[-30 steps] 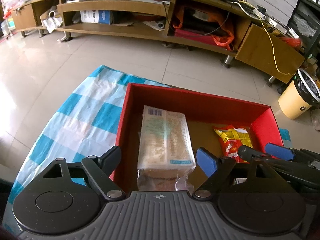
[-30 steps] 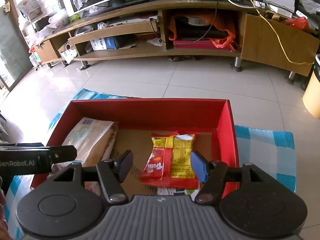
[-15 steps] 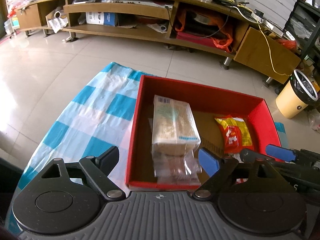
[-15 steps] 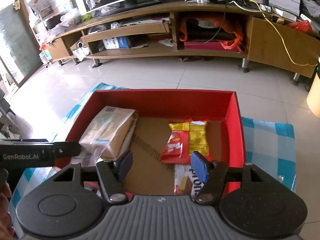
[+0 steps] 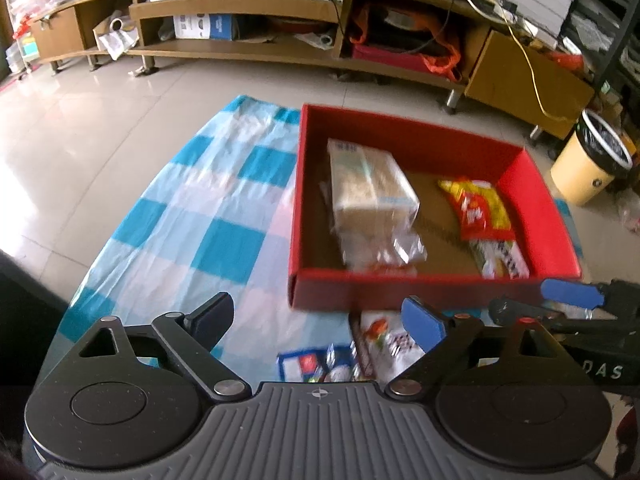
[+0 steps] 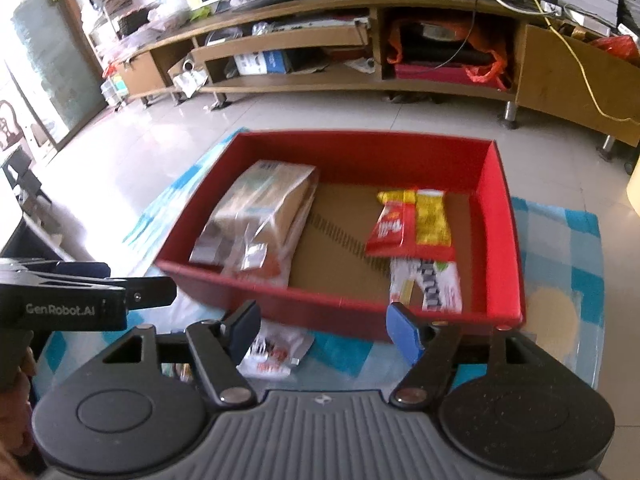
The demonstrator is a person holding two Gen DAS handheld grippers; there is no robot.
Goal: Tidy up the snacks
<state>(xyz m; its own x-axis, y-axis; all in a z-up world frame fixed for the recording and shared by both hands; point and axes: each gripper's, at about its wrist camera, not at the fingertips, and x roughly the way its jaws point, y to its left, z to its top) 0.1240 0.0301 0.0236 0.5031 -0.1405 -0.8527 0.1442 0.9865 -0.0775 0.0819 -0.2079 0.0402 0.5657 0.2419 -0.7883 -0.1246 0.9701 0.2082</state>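
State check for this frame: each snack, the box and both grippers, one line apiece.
red box: open-topped, on the checked cloth.
tan packet: lying in the box, left side.
red-and-yellow packet: flat in the box, right side.
white packet: in the box, partly under the red-and-yellow one.
loose packets: outside the box, on the cloth.
left gripper: opening, empty.
right gripper: opening, empty.

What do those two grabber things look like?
Both are black. The left gripper and right gripper each have two round discs, a ribbed grey middle, one dark pad and one bright blue pad. White "GenRobot.AI" lettering marks the left one's side. No cables show.
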